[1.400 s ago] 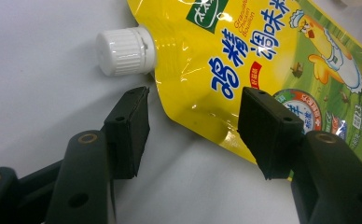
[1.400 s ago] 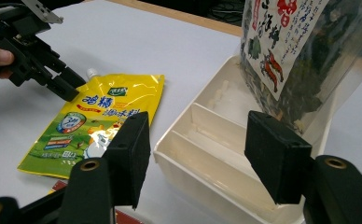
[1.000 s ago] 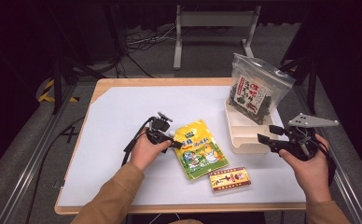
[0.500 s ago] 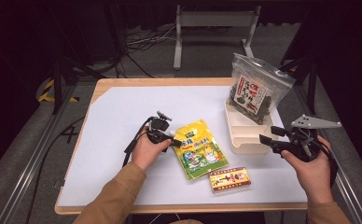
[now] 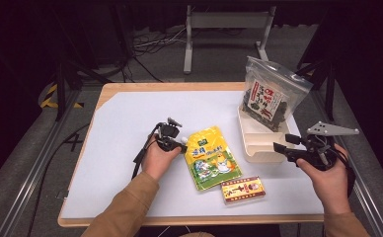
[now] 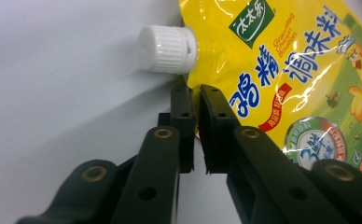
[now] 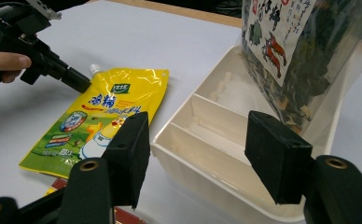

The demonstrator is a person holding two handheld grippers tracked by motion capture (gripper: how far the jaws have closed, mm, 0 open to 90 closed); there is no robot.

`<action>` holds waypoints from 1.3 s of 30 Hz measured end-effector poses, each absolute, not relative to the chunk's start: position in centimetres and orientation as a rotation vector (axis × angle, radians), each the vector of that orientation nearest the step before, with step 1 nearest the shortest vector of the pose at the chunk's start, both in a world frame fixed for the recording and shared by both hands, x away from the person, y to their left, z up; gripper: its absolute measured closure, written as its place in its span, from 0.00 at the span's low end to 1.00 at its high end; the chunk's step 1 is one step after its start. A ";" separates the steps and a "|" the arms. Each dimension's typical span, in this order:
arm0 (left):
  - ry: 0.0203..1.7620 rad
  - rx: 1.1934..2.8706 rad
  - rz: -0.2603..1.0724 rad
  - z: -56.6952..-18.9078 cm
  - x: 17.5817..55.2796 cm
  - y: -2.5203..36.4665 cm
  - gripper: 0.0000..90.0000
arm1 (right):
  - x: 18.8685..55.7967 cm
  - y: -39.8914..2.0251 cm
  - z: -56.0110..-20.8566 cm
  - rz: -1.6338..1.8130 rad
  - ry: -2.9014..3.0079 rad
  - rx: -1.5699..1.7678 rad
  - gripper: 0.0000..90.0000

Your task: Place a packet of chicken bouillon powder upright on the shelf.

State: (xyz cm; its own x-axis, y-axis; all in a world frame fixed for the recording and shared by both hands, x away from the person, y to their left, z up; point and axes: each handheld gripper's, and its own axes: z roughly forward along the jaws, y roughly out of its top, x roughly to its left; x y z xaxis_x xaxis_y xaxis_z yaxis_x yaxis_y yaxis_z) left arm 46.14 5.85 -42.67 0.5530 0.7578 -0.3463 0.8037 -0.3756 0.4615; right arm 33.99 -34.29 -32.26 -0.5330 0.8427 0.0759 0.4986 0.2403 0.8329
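Note:
A yellow spouted pouch (image 5: pixel 210 158) lies flat on the white table top, its white screw cap (image 6: pixel 166 49) at the upper left corner. My left gripper (image 5: pixel 183 147) sits at that corner just below the cap. Its jaws have just been closing and now pinch the edge of the yellow pouch (image 6: pixel 286 70) between them. My right gripper (image 5: pixel 280 148) hovers open beside the near right side of the white divided tray (image 5: pixel 258 148), nothing between its pads (image 7: pixel 132 140). In the right gripper view, the left gripper (image 7: pixel 83 84) touches the yellow pouch (image 7: pixel 109 112).
A clear bag of dark seaweed (image 5: pixel 268 96) stands in the tray's far compartment. A small red box (image 5: pixel 243 189) lies near the front edge, just below the pouch. Bare white surface spreads to the left and back. The tray's near compartments (image 7: pixel 207 140) hold nothing.
Both hands keep their places. The left gripper stays at the pouch's corner, and nothing on the table has shifted.

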 end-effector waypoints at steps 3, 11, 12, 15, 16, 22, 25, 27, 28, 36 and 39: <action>1.244 2.193 -0.088 -42.6 46.0 5.7 0.97 | 34.0 -34.4 -32.4 1.209 2.129 1.237 0.45; 1.167 2.155 -0.022 -42.2 45.7 5.5 1.00 | 33.7 -34.7 -32.4 1.225 2.114 1.249 0.45; 1.153 2.153 -0.007 -42.1 45.6 5.5 1.00 | 33.7 -34.8 -32.4 1.225 2.112 1.246 0.45; 1.114 2.142 0.044 -41.6 45.2 5.3 1.00 | 33.6 -34.9 -32.4 1.230 2.112 1.245 0.46; 1.102 2.132 0.057 -41.4 45.1 5.3 1.00 | 33.6 -34.8 -32.4 1.232 2.113 1.240 0.46; 1.020 2.123 0.153 -39.9 44.2 5.3 1.00 | 33.7 -34.5 -32.3 1.230 2.137 1.215 0.49; 0.985 2.098 0.171 -39.0 43.8 5.5 1.00 | 33.8 -34.1 -32.1 1.233 2.146 1.192 0.50; 0.972 2.092 0.172 -38.7 43.6 5.5 1.00 | 33.9 -33.8 -32.0 1.236 2.152 1.184 0.50; 0.966 2.093 0.174 -38.6 43.5 5.4 1.00 | 33.9 -33.8 -32.0 1.236 2.152 1.184 0.50; 0.970 2.091 0.105 -38.8 43.7 5.5 1.00 | 34.1 -33.1 -32.1 1.239 2.170 1.170 0.48; 0.961 2.095 0.078 -38.8 43.6 5.1 1.00 | 34.1 -33.2 -32.1 1.246 2.168 1.171 0.48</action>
State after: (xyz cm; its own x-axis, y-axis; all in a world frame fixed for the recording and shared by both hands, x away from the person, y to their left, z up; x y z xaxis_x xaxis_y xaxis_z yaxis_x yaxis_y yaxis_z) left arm 43.55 5.11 -38.83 0.7077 0.6577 -0.2580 0.6078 -0.3806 0.6970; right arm 34.06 -33.16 -32.11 -0.5815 0.8099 0.0776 0.4745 0.2601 0.8410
